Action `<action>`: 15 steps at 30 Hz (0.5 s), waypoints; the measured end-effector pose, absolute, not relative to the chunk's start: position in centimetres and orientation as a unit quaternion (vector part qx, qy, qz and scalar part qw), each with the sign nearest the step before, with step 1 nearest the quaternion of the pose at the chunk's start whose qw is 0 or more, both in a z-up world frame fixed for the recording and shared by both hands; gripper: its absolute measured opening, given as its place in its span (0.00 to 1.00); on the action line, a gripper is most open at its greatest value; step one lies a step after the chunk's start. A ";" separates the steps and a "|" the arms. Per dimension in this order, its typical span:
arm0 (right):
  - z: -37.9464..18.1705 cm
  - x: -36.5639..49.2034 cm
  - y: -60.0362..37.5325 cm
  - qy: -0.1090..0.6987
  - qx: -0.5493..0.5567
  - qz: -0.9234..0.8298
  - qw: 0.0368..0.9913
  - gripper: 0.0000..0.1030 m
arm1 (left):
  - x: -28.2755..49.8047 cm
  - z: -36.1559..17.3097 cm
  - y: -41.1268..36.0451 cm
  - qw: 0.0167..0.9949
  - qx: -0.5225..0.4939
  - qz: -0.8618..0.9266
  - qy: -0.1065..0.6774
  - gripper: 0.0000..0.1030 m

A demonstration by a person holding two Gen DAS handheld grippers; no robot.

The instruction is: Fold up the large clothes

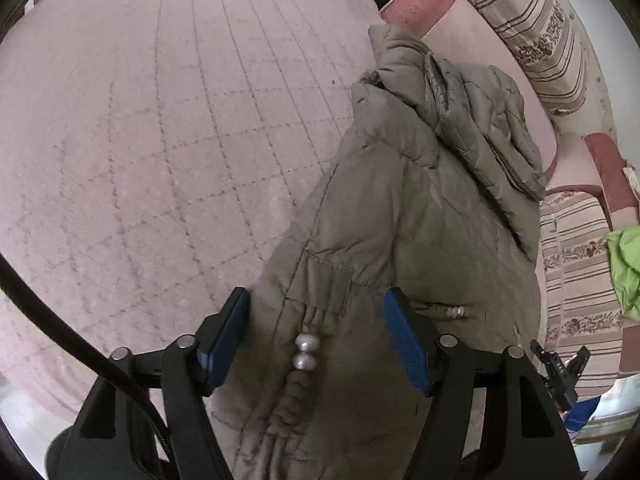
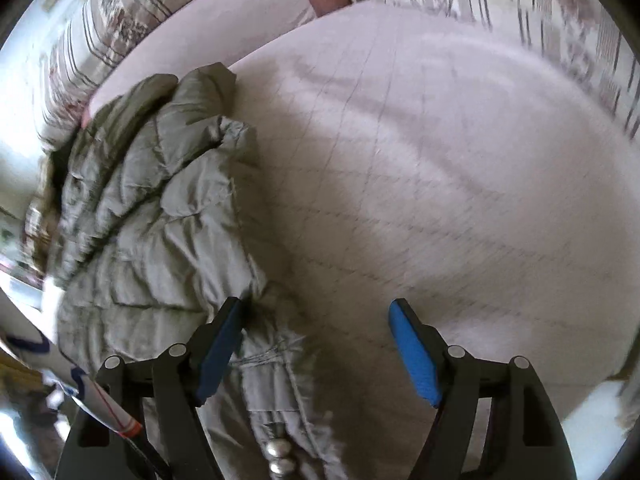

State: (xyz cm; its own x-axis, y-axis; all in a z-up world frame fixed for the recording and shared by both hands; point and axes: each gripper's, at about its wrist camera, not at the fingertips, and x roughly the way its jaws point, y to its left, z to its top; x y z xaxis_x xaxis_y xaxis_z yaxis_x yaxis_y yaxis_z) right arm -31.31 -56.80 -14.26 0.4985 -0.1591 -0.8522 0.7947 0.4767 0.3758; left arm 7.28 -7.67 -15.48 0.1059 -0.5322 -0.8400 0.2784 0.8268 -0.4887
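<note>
Two silver beads (image 1: 306, 352) sit between the spread left gripper (image 1: 316, 340) pads, on one olive padded coat (image 1: 400, 220) lying on the pink quilt (image 1: 160, 120). Right gripper (image 2: 316, 348) hangs spread too, its left pad over the coat's edge, pinching nothing

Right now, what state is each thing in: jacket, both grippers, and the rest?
Jacket: folded lengthwise, lying on the bedspread.
Bedspread: spread flat.
Left gripper: open, over the jacket's waist.
Right gripper: open, at the jacket's edge, gripping nothing.
Green cloth: crumpled, off to the side.
</note>
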 end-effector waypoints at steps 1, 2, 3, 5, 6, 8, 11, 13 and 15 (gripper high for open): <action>-14.4 -31.3 -56.8 0.388 0.407 -0.308 0.767 0.79 | 7.2 -15.5 -7.8 0.735 -0.105 -0.278 0.609 0.72; -14.4 -31.2 -56.8 0.388 0.407 -0.305 0.768 0.79 | 7.2 -15.5 -8.1 0.735 -0.105 -0.278 0.609 0.72; -14.5 -31.1 -56.8 0.389 0.405 -0.302 0.770 0.79 | 7.1 -15.5 -8.2 0.734 -0.106 -0.280 0.610 0.72; -14.6 -31.0 -56.9 0.387 0.409 -0.296 0.772 0.79 | 6.6 -15.4 -8.5 0.726 -0.106 -0.292 0.613 0.72; -14.6 -31.2 -57.0 0.382 0.413 -0.294 0.773 0.78 | 6.2 -15.3 -8.4 0.726 -0.102 -0.295 0.613 0.72; -14.4 -32.1 -57.3 0.365 0.430 -0.296 0.771 0.77 | 5.6 -15.2 -8.1 0.729 -0.093 -0.295 0.611 0.72; -14.7 -33.5 -58.3 0.338 0.460 -0.305 0.762 0.77 | 5.8 -15.2 -6.8 0.729 -0.108 -0.287 0.612 0.72; -14.8 -34.1 -58.7 0.324 0.485 -0.295 0.757 0.77 | 6.4 -15.3 -6.1 0.727 -0.128 -0.277 0.615 0.72; -14.9 -34.2 -58.7 0.319 0.500 -0.284 0.753 0.77 | 6.7 -15.6 -6.1 0.719 -0.143 -0.285 0.618 0.72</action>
